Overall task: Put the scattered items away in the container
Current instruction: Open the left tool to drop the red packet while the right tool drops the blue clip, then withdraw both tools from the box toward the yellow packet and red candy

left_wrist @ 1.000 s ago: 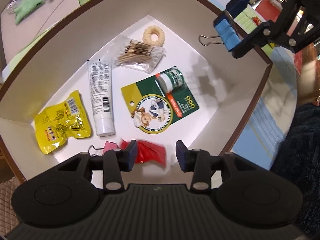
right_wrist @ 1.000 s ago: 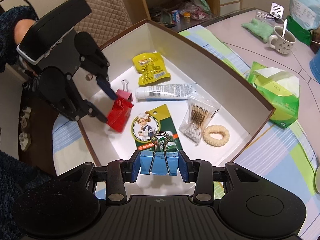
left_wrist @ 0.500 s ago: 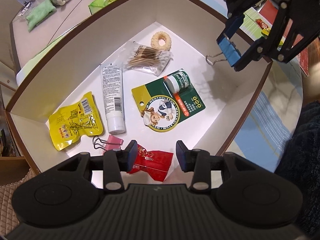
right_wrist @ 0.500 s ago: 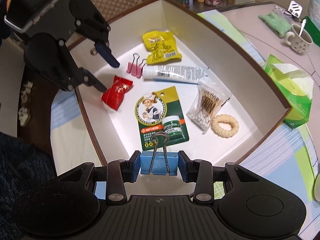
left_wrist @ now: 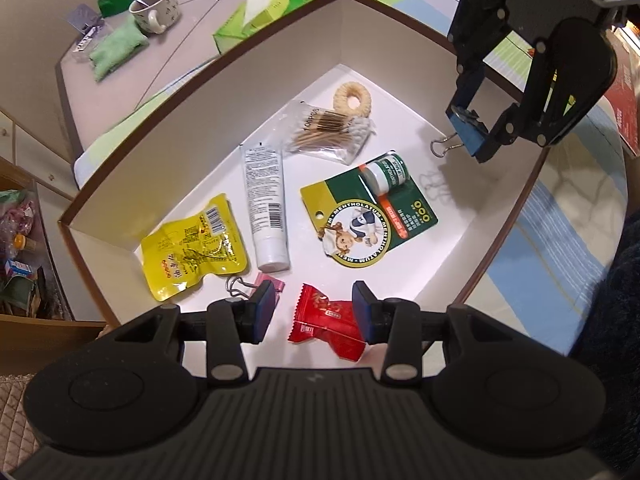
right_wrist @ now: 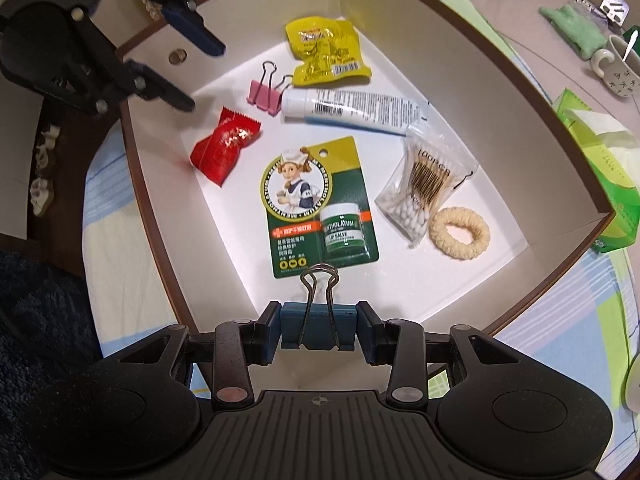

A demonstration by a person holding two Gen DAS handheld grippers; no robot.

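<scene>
A brown-rimmed box with white walls [left_wrist: 240, 100] holds a yellow packet [left_wrist: 192, 248], a white tube [left_wrist: 266, 204], a pink binder clip [right_wrist: 264, 96], a red candy packet [left_wrist: 326, 320], a green Mentholatum card [right_wrist: 316, 208], a bag of cotton swabs [right_wrist: 428, 180] and a cream hair tie [right_wrist: 460, 234]. My left gripper [left_wrist: 314, 312] is open above the red candy, touching nothing. My right gripper [right_wrist: 318, 328] is shut on a blue binder clip [right_wrist: 318, 326], held over the box floor just inside the near wall [right_wrist: 460, 60], close to the card's bottom edge.
Outside the box, a green tissue box [left_wrist: 260, 12], a mug with a spoon [left_wrist: 154, 8] and a green cloth [left_wrist: 116, 50] sit on the table. A blue-striped cloth [left_wrist: 560, 264] lies under the box. A dark sleeve [left_wrist: 616, 320] is at the right.
My left gripper has drawn up and back from the red candy, which now lies on the box floor. My right gripper has carried the blue clip lower into the box.
</scene>
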